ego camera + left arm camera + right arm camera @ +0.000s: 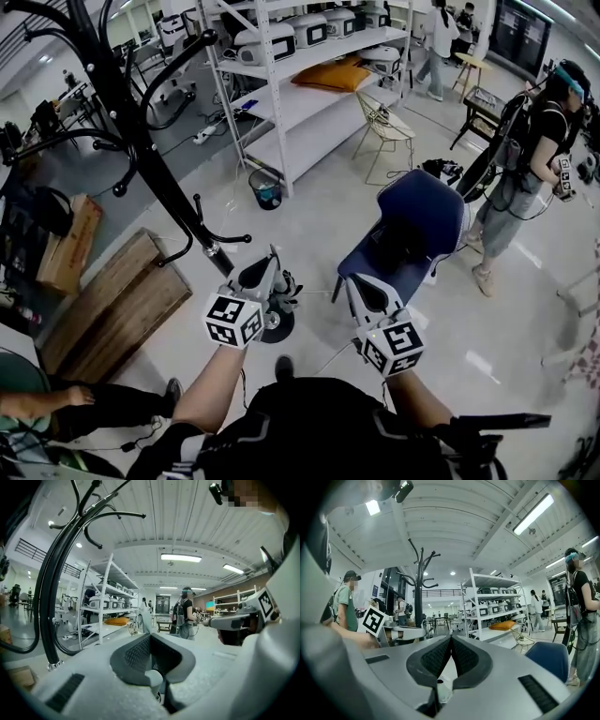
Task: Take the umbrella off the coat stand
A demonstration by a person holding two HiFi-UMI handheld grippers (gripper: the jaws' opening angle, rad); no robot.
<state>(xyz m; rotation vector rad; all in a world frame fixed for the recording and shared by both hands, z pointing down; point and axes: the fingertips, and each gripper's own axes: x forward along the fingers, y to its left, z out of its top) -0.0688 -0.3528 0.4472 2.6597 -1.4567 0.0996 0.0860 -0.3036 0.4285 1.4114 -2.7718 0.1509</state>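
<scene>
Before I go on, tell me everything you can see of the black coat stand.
The black coat stand looks like metal. It has a slim pole with long curved arms at the top and shorter hooks lower down, above a silver collar. It stands on the pale floor. Its round base is partly hidden behind the left hand-held gripper, which is shut and clear of the pole. No umbrella shows on it.

Left tongs near coat stand, right tongs near blue chair

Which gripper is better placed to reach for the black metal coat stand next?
Left, likely. The left gripper sits right beside the pole of the black metal coat stand; the right gripper is farther off, by the blue chair. Both are shut and empty.
</scene>
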